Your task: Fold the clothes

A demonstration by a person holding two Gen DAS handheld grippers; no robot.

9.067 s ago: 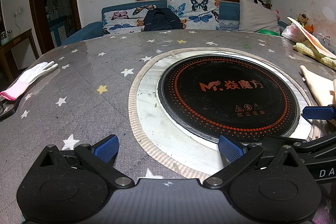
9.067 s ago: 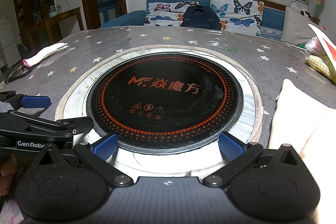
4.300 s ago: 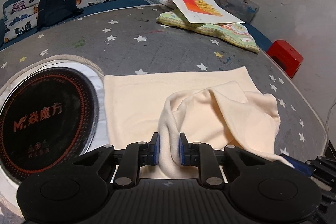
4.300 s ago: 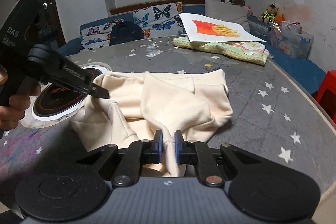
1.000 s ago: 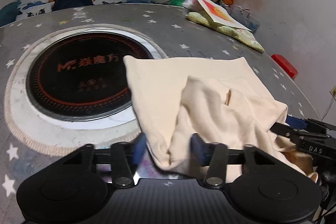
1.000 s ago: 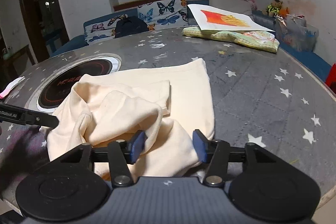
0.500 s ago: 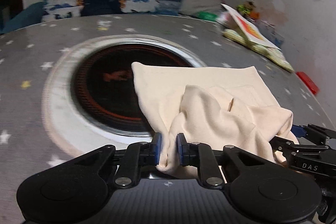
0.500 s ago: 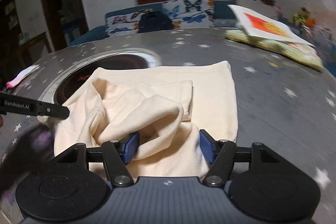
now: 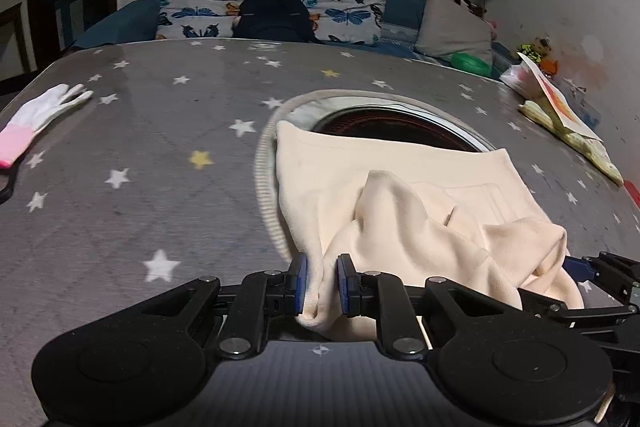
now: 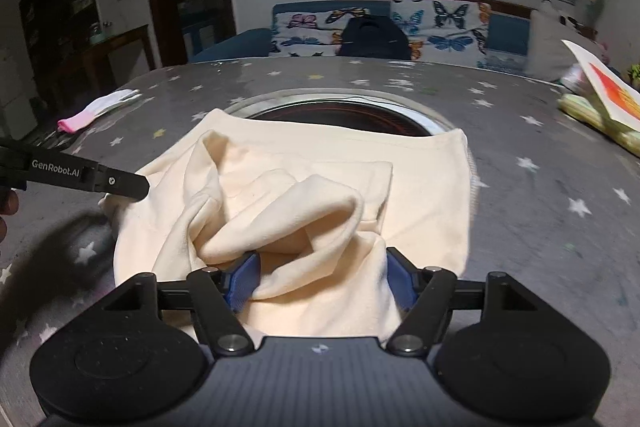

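Note:
A cream garment (image 9: 404, 195) lies rumpled on the grey star-patterned table (image 9: 140, 155), its far edge over the round black cooktop (image 9: 396, 123). My left gripper (image 9: 321, 283) is shut on the garment's near left corner. In the right wrist view the garment (image 10: 424, 179) bunches up between the blue pads of my right gripper (image 10: 322, 281), whose jaws stand wide open around the cloth. The left gripper's arm (image 10: 88, 177) reaches the garment's left edge in that view.
A white and pink glove (image 9: 36, 119) lies at the table's left edge. A printed sheet on a green cloth (image 9: 568, 123) lies at the far right. A butterfly-patterned sofa with a dark backpack (image 9: 272, 13) stands behind the table.
Both grippers and the garment have moved left over the cooktop. The left gripper stays shut on the corner. The right gripper's jaws have stayed open around the bunched cloth.

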